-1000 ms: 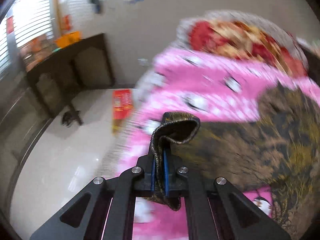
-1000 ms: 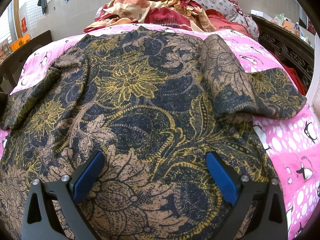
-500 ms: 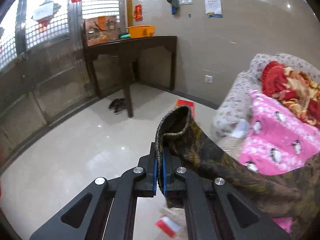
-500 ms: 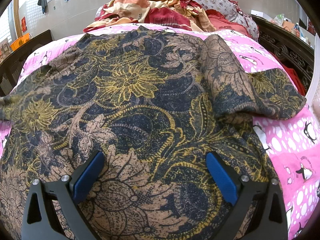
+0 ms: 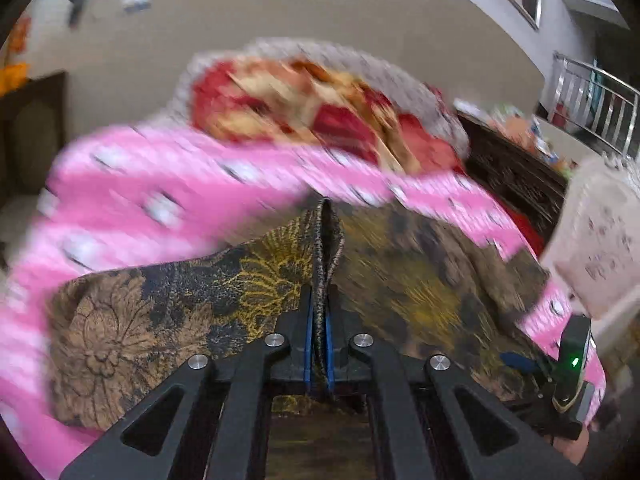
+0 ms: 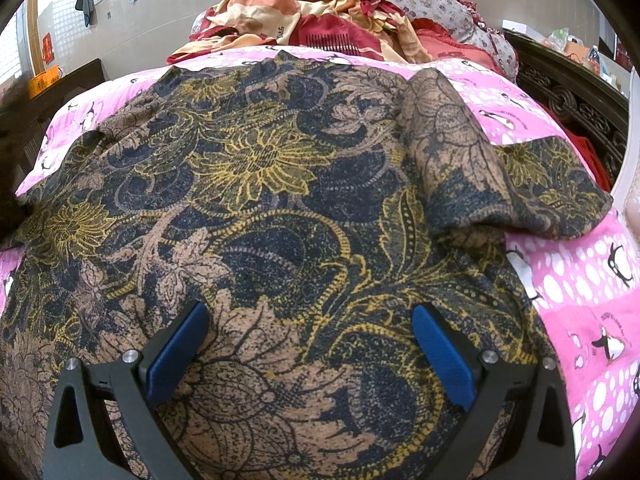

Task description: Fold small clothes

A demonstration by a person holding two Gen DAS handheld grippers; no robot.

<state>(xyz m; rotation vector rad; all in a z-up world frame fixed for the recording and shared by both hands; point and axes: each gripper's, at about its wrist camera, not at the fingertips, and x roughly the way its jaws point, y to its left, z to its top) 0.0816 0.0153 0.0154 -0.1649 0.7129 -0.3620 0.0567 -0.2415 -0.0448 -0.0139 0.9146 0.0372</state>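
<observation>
A pink penguin-print bedsheet [image 6: 592, 280] covers the bed, with a red and cream quilt [image 6: 320, 20] heaped at its far end. A dark floral garment [image 6: 260, 200] lies spread across the sheet. The right gripper [image 6: 306, 354] rests on its near part, fingers released wide. The left gripper [image 5: 317, 344] is clenched on a fold of the garment's edge.

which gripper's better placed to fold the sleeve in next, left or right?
Left, probably. The left gripper is already shut on a pinch of the floral garment and faces across it. The right gripper is open, holding nothing, low over the garment's near end.
</observation>
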